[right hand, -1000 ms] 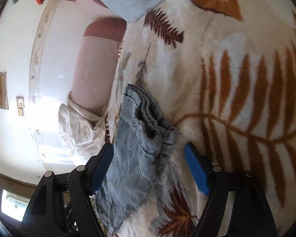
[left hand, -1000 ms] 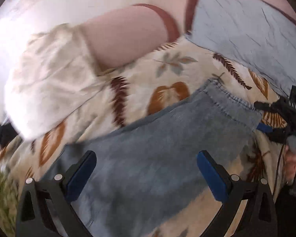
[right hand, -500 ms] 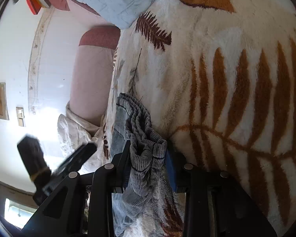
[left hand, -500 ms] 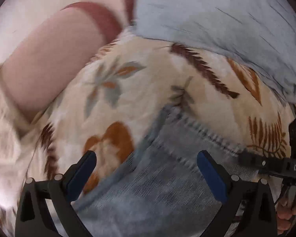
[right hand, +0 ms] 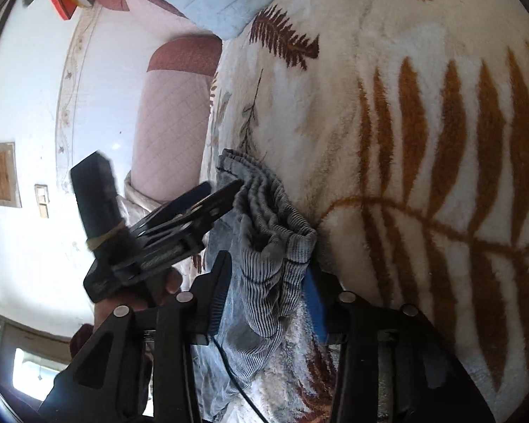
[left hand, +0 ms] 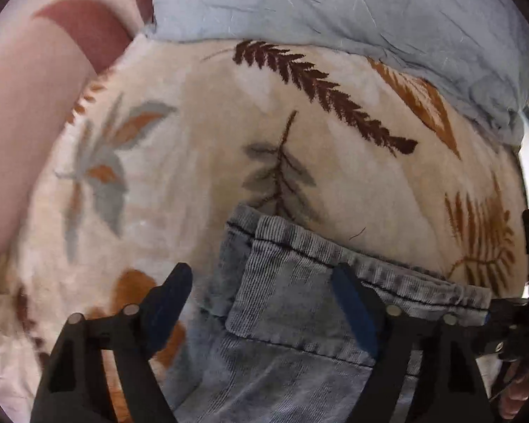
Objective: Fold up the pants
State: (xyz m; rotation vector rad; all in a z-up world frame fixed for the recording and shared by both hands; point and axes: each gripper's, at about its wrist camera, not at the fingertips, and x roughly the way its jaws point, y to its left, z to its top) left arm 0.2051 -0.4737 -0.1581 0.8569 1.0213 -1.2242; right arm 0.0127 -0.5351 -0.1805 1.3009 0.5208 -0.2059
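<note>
Light blue corduroy pants (left hand: 292,303) lie on a cream blanket with a leaf print (left hand: 201,134). In the left wrist view my left gripper (left hand: 264,299) is part-way closed, its two jaws straddling the pants' hem corner without pinching it. In the right wrist view my right gripper (right hand: 268,282) is shut on the bunched hem layers of the pants (right hand: 275,239) at the other corner. The left gripper also shows in the right wrist view (right hand: 225,190), at the far corner of the hem. The right gripper's body shows at the right edge of the left wrist view.
A light blue quilt (left hand: 352,10) lies at the far end of the blanket. A pink padded bed end (right hand: 172,120) and a cream cloth (right hand: 137,197) are on the left. A white wall (right hand: 28,88) is beyond.
My right gripper has closed on the bunched hem. My left gripper has moved forward along the pants to the hem corner and its jaws have narrowed around it.
</note>
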